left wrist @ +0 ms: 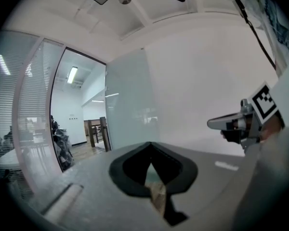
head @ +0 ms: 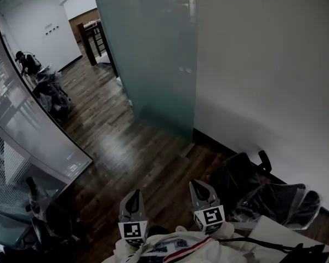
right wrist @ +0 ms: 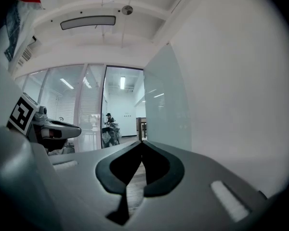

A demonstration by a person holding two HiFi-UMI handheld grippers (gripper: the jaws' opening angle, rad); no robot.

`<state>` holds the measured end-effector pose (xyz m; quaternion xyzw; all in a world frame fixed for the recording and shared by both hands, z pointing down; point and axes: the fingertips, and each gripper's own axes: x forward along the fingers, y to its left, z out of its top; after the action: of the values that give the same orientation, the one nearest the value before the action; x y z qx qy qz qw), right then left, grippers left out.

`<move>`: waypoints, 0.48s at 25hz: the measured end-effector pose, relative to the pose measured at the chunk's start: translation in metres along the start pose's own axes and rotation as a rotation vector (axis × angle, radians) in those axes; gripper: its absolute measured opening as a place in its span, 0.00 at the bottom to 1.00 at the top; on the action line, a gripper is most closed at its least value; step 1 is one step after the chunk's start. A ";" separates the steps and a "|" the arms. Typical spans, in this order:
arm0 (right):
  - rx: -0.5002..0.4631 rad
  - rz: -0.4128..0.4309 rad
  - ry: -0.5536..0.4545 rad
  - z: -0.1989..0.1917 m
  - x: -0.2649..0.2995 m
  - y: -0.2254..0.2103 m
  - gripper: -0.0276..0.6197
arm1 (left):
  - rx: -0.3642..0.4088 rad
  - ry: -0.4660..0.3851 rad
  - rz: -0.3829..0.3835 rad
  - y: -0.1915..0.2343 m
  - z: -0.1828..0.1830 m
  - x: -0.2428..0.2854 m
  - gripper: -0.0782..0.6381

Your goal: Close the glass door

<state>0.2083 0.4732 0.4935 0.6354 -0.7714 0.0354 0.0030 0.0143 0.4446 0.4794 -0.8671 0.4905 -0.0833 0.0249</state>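
Frosted greenish glass door (head: pixel 153 48) standing along white wall (head: pixel 263 64), doorway (head: pixel 96 43) beside it open, left claw (head: pixel 134 197) and right claw (head: pixel 202 189) both pinched together, empty.

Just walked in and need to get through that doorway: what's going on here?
A person holds a pair of tongs in each hand. The left tongs and the right tongs are both shut and empty, held out over the wooden floor. Ahead, the frosted glass door stands open, slid across the white wall, and the doorway beside it is free. Neither pair touches the door, so closing it has not yet begun.
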 end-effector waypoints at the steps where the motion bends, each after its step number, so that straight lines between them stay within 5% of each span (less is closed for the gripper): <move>1: -0.002 -0.012 -0.002 0.000 -0.002 -0.008 0.05 | 0.010 -0.002 -0.016 -0.007 0.001 0.006 0.11; 12: 0.020 -0.130 0.028 -0.017 0.014 -0.074 0.05 | 0.030 -0.011 -0.128 -0.036 0.003 0.083 0.11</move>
<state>0.2771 0.4464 0.5150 0.6834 -0.7281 0.0519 0.0097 0.0874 0.3921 0.4905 -0.8966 0.4327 -0.0874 0.0354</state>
